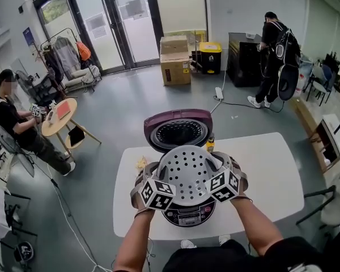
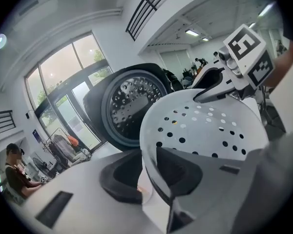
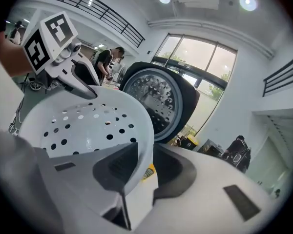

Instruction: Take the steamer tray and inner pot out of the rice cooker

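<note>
The white perforated steamer tray (image 1: 188,173) hangs above the rice cooker (image 1: 188,213), whose maroon lid (image 1: 178,130) stands open behind it. My left gripper (image 1: 158,181) is shut on the tray's left rim, and my right gripper (image 1: 217,174) is shut on its right rim. In the left gripper view the steamer tray (image 2: 205,130) has its rim clamped between the two dark pads (image 2: 178,172), with the right gripper (image 2: 219,84) across the bowl. In the right gripper view the steamer tray (image 3: 88,126) has its rim pinched the same way. The inner pot is hidden below the tray.
The cooker sits on a white table (image 1: 272,169). A small yellow thing (image 1: 141,162) lies on the table to the left of the cooker. A seated person (image 1: 20,126) and a round table (image 1: 59,116) are at the left; cardboard boxes (image 1: 175,60) and a standing person (image 1: 275,55) are far behind.
</note>
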Motion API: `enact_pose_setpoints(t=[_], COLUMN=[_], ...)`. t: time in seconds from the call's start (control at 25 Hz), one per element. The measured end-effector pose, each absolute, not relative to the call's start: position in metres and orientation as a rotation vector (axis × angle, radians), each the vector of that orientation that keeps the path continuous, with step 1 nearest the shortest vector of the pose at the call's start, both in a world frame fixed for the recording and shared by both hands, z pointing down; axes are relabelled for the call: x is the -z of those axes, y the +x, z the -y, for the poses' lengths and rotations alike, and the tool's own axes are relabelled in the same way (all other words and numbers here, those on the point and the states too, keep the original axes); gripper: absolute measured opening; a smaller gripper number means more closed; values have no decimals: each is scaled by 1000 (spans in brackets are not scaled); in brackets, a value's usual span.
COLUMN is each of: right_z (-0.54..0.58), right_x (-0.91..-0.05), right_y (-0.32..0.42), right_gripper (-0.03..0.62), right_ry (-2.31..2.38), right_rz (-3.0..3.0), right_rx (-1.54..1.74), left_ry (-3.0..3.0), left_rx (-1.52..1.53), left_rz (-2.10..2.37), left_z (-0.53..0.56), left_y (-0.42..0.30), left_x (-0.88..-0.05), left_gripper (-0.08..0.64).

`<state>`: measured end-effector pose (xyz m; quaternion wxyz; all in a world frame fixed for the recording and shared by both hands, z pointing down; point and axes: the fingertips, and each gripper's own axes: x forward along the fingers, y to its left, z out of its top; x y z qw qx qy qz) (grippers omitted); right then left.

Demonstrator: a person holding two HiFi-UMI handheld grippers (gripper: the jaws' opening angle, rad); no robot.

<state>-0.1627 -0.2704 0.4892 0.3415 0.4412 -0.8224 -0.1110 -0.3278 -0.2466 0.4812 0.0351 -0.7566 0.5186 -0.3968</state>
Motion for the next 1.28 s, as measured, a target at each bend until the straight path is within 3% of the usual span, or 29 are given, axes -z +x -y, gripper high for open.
enact_pose_setpoints(t=[0.88, 1.28], right_z=[284, 297], right_x=[-481, -520], right_y=[64, 157], right_gripper=[87, 83], right_ry=[1268, 1250], right_rz=[2052, 2033], right_rx=[234, 175], left_ry=[-2430, -2494], left_rx=[1202, 1215], left_rz=[-1475, -1436], left_z=[278, 292], left_y=[-102, -9], left_x=[-483, -532], left_gripper=[92, 97])
